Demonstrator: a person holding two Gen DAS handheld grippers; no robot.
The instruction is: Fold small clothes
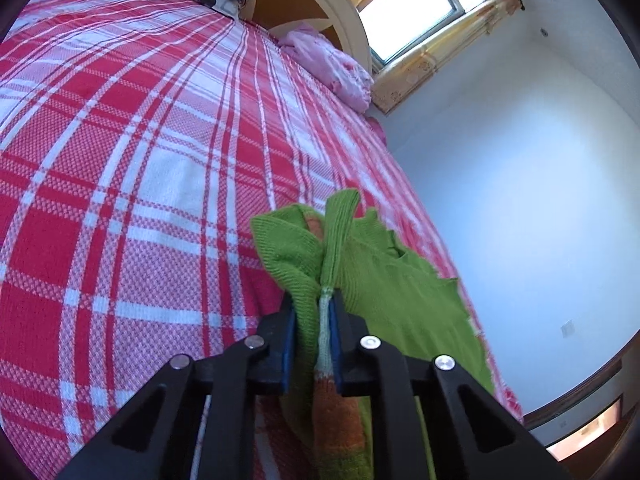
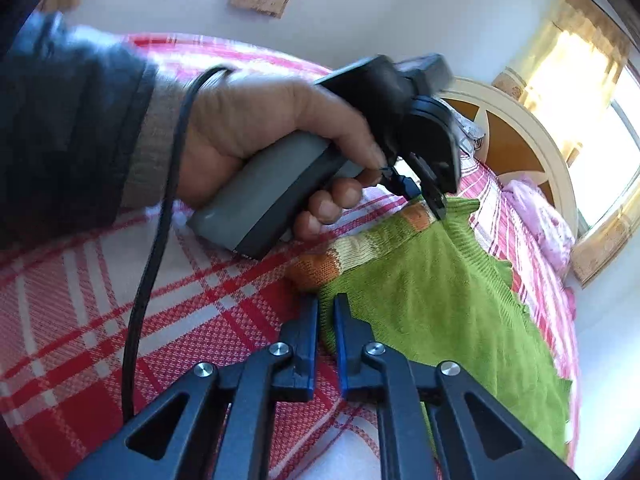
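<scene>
Green knit garment [image 1: 384, 276] is clamped in left gripper [image 1: 313, 304] jaws; right gripper [image 2: 326, 304] jaws nearly together.

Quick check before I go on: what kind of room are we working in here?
Almost certainly a bedroom. The green knitted garment lies on a bed with a red-and-white checked bedspread, a curved headboard with pillows against it, and a curtained window beside it.

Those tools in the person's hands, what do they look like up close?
Each tool has black angular fingers with blue pads and silver rivets. The left tool has a grey handle and a trailing black cable. The person wears a dark sleeve over a beige knit cuff.
</scene>
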